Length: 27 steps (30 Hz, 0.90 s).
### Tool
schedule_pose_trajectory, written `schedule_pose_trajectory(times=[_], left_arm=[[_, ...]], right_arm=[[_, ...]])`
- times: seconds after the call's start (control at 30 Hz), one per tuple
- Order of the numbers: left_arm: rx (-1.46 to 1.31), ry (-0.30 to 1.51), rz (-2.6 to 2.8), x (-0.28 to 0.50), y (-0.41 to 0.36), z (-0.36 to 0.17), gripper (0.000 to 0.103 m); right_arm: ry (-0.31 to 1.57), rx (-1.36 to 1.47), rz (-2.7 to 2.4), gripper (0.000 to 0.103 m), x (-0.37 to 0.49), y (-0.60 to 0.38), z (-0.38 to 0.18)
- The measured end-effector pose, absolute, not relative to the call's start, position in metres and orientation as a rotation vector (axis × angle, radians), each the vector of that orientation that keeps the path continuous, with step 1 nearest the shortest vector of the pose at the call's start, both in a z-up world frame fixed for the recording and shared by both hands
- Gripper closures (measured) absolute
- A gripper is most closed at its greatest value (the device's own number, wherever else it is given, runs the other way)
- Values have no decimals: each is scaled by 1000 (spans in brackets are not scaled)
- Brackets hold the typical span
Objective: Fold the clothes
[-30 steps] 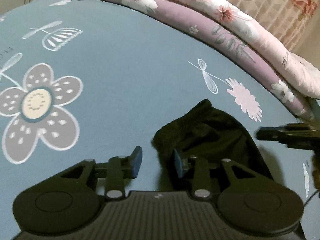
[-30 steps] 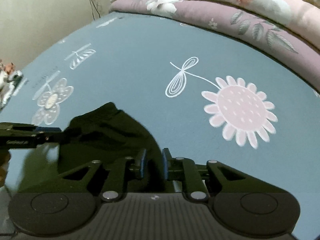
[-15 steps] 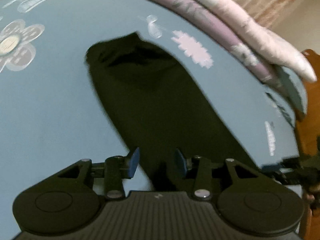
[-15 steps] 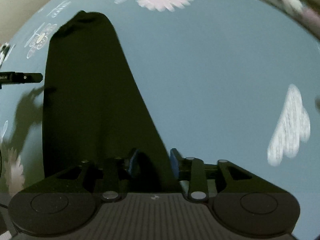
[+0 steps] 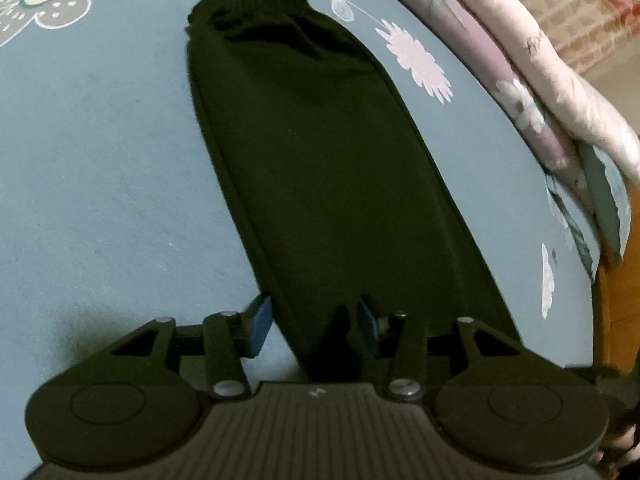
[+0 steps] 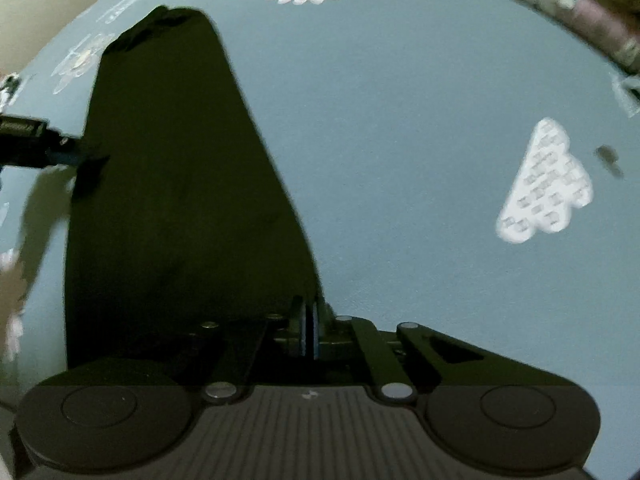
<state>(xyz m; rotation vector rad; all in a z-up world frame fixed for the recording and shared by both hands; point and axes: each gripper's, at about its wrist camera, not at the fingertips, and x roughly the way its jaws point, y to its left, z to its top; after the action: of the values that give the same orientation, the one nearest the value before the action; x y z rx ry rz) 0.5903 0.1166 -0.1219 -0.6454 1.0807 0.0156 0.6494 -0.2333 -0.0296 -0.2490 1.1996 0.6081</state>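
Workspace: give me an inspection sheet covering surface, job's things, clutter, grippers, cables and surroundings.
Surface: blue bedsheet printed with flowers, smooth.
Job's things: black trousers laid out long and flat, elastic waistband at the far end, near end under both grippers.
Clutter: nothing seen.
Grippers: left gripper has its jaws apart, astride the garment's near left edge, pads not pressing it. Right gripper has just been closing; its pads are together at the garment's near right edge, and whether cloth is pinched is unclear.
Cables: nothing seen.
Surroundings: folded floral quilts, purple and pink, stacked along the sheet's far right edge; patterned wall behind.
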Motion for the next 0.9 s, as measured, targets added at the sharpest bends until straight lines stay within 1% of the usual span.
schedule_pose_trajectory(times=[0.1, 0.17, 0.2, 0.23, 0.27, 0.33, 0.37, 0.5, 0.63, 0.73, 0.9], left_arm=[[-581, 1096, 15, 590, 109, -120, 59], [-571, 1108, 23, 589, 107, -118, 59], [-566, 1116, 26, 589, 106, -115, 59], [-555, 1120, 15, 587, 105, -113, 59], [-543, 1123, 3, 586, 103, -110, 57], [-519, 1129, -22, 583, 99, -106, 57], [-499, 1134, -35, 581, 95, -104, 57], [-428, 1165, -100, 567, 73, -94, 57], [-350, 1174, -150, 548, 43, -81, 56], [-313, 1163, -187, 533, 19, -74, 55], [-287, 1159, -219, 507, -8, -69, 54]], right_arm=[[1198, -242, 584, 99, 652, -232, -29], [1217, -245, 585, 96, 650, -226, -33], [1204, -226, 588, 92, 646, -229, -26], [1191, -204, 594, 85, 643, -233, -19], [1178, -181, 599, 81, 640, -238, -12], [1137, -158, 571, 62, 627, -260, 9], [1136, -159, 552, 60, 620, -273, 16], [1179, -180, 440, 59, 578, -342, 40], [1224, -139, 368, 55, 523, -406, 54], [1273, -135, 351, 55, 495, -428, 32], [1318, -139, 378, 55, 479, -450, -25]])
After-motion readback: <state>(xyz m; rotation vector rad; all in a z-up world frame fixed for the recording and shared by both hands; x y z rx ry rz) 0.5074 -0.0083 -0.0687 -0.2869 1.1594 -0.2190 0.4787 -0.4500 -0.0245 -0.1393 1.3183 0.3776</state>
